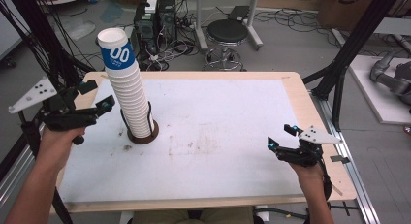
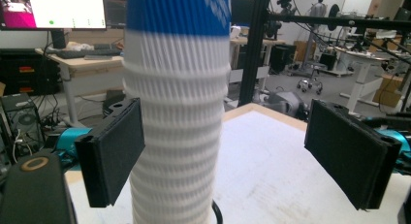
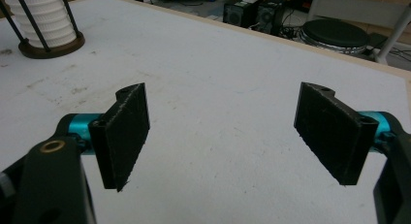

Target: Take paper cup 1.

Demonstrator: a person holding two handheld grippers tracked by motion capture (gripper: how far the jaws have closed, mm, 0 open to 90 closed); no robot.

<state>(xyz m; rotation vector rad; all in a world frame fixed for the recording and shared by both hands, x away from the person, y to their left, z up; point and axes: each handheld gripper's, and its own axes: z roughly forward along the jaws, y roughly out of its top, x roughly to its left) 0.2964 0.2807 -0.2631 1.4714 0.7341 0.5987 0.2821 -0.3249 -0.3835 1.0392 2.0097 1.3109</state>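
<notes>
Left hand-held gripper [image 1: 99, 95] hangs at the desk's [image 1: 218, 185] left edge with its jaws spread wide, aimed at the cup stack [image 1: 127, 88]; in its own view the stack [image 2: 177, 117] rises between the pads, just beside the left pad, though contact is hard to judge. The tall stack of ribbed white cups, the top one banded blue, stands leaning slightly in a dark round holder [image 1: 143, 135] with thin upright rods. Right hand-held gripper [image 1: 280, 136] hovers near the desk's right edge, jaws wide apart and holding nothing, well apart from the stack.
</notes>
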